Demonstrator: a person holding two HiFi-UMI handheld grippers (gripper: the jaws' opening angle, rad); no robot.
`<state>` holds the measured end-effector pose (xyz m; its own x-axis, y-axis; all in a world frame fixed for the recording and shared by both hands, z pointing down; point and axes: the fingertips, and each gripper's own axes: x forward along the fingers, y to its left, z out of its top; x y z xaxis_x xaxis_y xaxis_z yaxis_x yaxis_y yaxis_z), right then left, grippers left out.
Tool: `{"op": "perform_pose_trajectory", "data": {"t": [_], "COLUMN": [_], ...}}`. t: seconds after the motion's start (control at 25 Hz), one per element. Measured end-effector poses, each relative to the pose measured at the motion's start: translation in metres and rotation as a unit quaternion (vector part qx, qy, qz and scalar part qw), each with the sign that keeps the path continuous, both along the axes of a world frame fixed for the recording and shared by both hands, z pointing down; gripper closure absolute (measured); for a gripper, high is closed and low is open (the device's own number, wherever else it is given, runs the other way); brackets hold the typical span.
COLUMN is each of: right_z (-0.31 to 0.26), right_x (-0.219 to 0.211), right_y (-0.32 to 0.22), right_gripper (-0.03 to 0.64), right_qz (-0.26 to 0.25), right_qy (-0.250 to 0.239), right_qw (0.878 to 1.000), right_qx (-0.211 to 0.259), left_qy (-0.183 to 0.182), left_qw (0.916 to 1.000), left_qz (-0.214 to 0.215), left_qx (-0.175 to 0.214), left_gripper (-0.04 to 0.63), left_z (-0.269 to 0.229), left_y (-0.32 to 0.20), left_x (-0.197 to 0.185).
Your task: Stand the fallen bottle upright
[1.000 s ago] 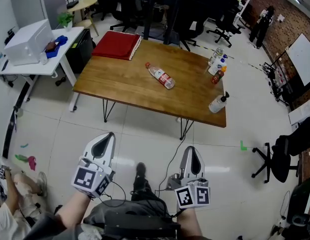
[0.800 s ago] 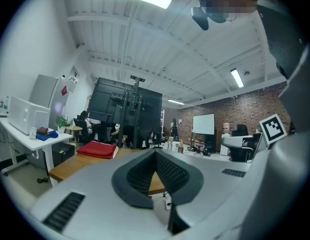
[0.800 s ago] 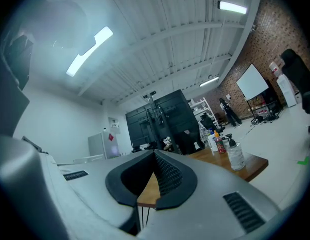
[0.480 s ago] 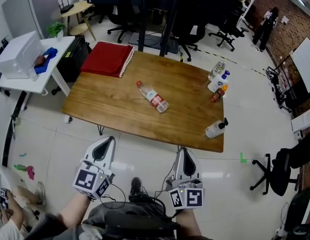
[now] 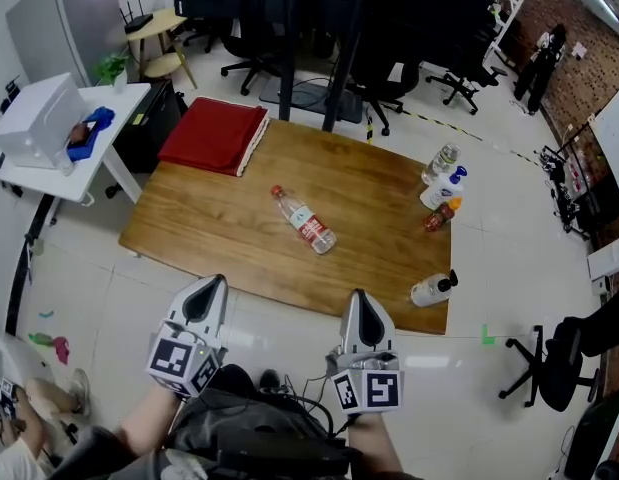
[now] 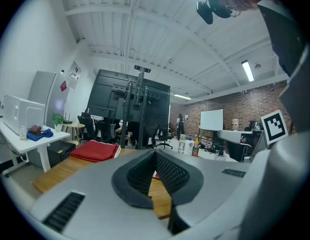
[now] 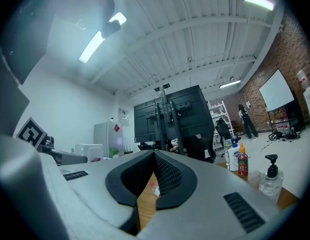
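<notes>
Nearest the camera, above pale floor tiles (image 5: 89, 298): left hand-held gripper (image 5: 211, 281) and right hand-held gripper (image 5: 357, 296), each carrying a cube of black-and-white square markers, both short of the near edge of the wooden surface (image 5: 209, 218). Jaws of each drawn together to a point, nothing pinched between them, touching nothing. At the near left corner, part of a person (image 5: 14, 438) low on the floor. To the near right, a green tape mark (image 5: 486, 337) and a black office chair (image 5: 559, 353).

About the middle of the surface, the fallen bottle (image 5: 303, 220): clear plastic, on its side and slantwise, red cap toward the far left, red label round the body. Print on the label too small to read. Bare wood between it and the near edge, and well apart from everything else.

At the near right corner, a clear pump bottle (image 5: 429, 289), upright. Farther along the right edge, close together: a small bottle of red sauce (image 5: 439, 215), a white bottle with a blue cap (image 5: 444, 186), a clear bottle (image 5: 442, 160). On the far left corner, a folded red cloth (image 5: 214, 135).

Left of all this, a second, white surface (image 5: 79, 153) with a white box (image 5: 34, 118) and something blue (image 5: 89, 128). Beyond the far edge, black office chairs (image 5: 389, 78). At the far right, a whiteboard (image 5: 614, 128).
</notes>
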<state>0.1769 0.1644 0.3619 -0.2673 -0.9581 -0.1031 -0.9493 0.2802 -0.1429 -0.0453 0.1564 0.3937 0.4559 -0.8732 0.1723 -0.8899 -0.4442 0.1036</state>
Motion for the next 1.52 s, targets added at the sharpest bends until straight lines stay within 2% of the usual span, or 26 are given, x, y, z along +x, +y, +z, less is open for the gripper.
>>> {"op": "perform_pose_trajectory", "data": {"t": [0.36,0.52,0.64,0.8,1.08,1.32,1.52], "right_z": [0.036,0.048,0.057,0.063,0.064,0.083,0.094], "right_x": [-0.021,-0.045,-0.063,-0.081,-0.099,-0.122,-0.137], "right_y": [-0.022,-0.051,-0.081,-0.117,-0.171,-0.207,-0.227], "right_gripper": [0.588,0.588,0.588,0.588,0.588,0.588,0.588], "right_qz": [-0.013,-0.043,-0.047,-0.039,-0.002,0.025,0.039], "right_qy": [0.018,0.042,0.058,0.078,0.076,0.116,0.138], "right_qw": [0.998,0.996,0.993,0.990,0.993,0.981,0.976], "right_qx": [-0.051,-0.070,-0.086,-0.113,-0.095,-0.150,-0.164], "left_qy": [-0.007,-0.002,-0.004,-0.002,-0.009,-0.003,-0.004], "left_qw": [0.9998,0.9997,0.9994,0.9986,0.9969,0.9947,0.9917], "left_qz": [0.005,0.014,0.023,0.032,0.058,0.074,0.103], "left_qx": [-0.019,-0.019,-0.025,-0.043,-0.052,-0.071,-0.077], "left_gripper": [0.563,0.563,0.563,0.563,0.563,0.563,0.563], "left_z": [0.025,0.032,0.037,0.052,0.065,0.074,0.085], "left_y": [-0.051,-0.091,-0.121,-0.159,-0.212,-0.248,-0.267], "left_x": [-0.015,-0.029,-0.042,-0.056,-0.069,-0.098,-0.103]}}
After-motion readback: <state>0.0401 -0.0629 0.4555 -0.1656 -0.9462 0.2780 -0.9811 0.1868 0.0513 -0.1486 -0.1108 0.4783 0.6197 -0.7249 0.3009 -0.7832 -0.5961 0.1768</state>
